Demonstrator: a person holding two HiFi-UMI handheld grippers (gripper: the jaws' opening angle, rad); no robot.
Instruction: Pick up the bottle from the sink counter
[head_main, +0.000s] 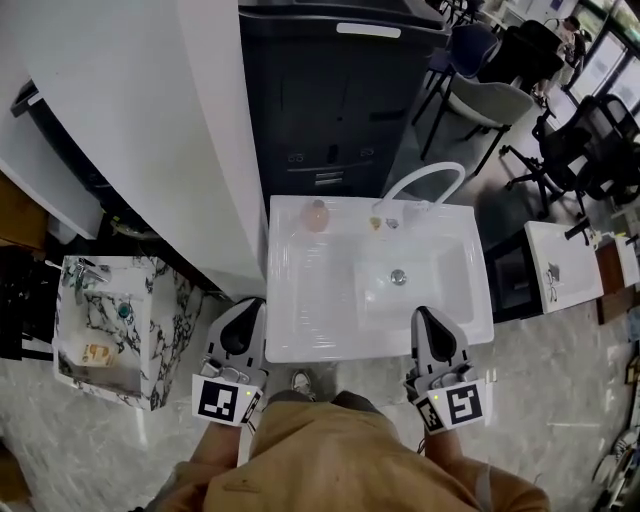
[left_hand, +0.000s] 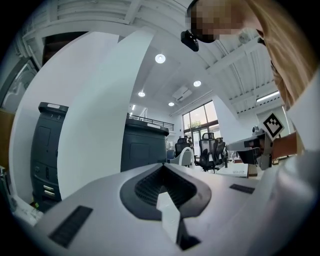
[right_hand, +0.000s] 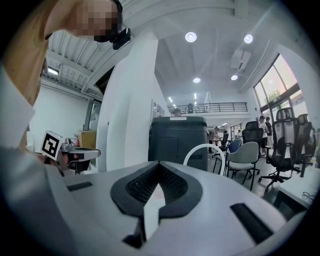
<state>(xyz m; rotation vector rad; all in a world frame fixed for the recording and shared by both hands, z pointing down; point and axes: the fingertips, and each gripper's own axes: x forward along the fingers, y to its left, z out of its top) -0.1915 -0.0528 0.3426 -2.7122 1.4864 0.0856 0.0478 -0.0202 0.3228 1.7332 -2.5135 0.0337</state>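
Note:
A small pinkish bottle (head_main: 317, 214) stands on the back ledge of the white sink counter (head_main: 290, 330), left of the arched white faucet (head_main: 428, 180). A small orange item (head_main: 376, 223) sits by the faucet base. My left gripper (head_main: 247, 304) is at the counter's front left corner. Its jaws are shut and hold nothing. My right gripper (head_main: 421, 313) is over the front right edge, also shut and holding nothing. Both point level toward the back. The bottle lies well ahead of both. The left gripper view (left_hand: 162, 167) and the right gripper view (right_hand: 157, 164) show closed jaws; the bottle is hidden there.
A dark cabinet (head_main: 340, 100) stands right behind the sink, and a white wall panel (head_main: 190, 140) runs along its left. A marble-patterned basin unit (head_main: 110, 320) is on the floor at left. Office chairs (head_main: 500, 100) and a small white table (head_main: 560, 265) are at right.

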